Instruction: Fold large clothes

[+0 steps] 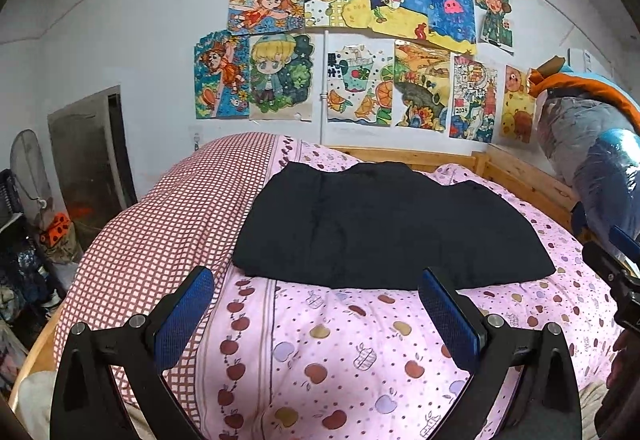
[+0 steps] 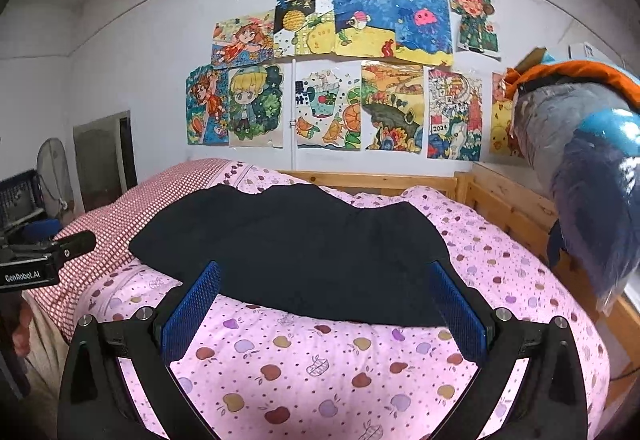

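Both grippers — left gripper (image 1: 316, 280), right gripper (image 2: 326, 276) — hover fingers spread, empty, just short of the black garment (image 1: 384, 228), seemingly lining up on its near edge.

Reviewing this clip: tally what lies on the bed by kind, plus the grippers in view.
Black garment: 1
Pink apple-print quilt: 1
Red-checked bedding: 1
Grippers: 2, the left gripper and the right gripper, both open and empty
Total: 5
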A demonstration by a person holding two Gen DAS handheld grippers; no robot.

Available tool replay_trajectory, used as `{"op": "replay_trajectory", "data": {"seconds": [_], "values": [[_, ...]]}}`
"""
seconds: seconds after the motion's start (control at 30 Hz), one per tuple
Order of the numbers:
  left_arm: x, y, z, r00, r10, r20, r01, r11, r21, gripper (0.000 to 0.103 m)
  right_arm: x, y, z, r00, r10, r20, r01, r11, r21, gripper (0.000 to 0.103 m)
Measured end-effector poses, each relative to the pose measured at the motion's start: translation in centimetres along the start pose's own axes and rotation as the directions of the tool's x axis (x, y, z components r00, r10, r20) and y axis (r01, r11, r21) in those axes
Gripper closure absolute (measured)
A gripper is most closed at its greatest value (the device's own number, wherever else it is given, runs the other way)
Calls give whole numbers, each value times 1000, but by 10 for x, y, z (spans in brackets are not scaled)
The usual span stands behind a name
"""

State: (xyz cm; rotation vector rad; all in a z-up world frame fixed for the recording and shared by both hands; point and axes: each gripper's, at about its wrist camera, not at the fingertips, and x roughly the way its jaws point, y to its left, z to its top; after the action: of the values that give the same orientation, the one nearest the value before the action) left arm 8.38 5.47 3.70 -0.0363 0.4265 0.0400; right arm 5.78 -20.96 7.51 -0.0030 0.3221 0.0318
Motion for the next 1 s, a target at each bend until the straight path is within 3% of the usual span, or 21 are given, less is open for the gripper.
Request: {"op": "replay_trajectory", "data": {"seconds": [0.2,0.63,1.0], "values": [[-3,-3,-12,1000,13,-19,-13,1000,18,0,-6,-3,-8,1000,-16,-8,16,1000,25,2],[-8,-4,-29,998,-49,-26,49,999,21,0,-11,5,-31,997,-38,-62,40,999,27,2],[-9,-2,-37,999,-31,-30,32,999,25,0,-11,10,-44,996,-38,-82,42,998,45,2]]}}
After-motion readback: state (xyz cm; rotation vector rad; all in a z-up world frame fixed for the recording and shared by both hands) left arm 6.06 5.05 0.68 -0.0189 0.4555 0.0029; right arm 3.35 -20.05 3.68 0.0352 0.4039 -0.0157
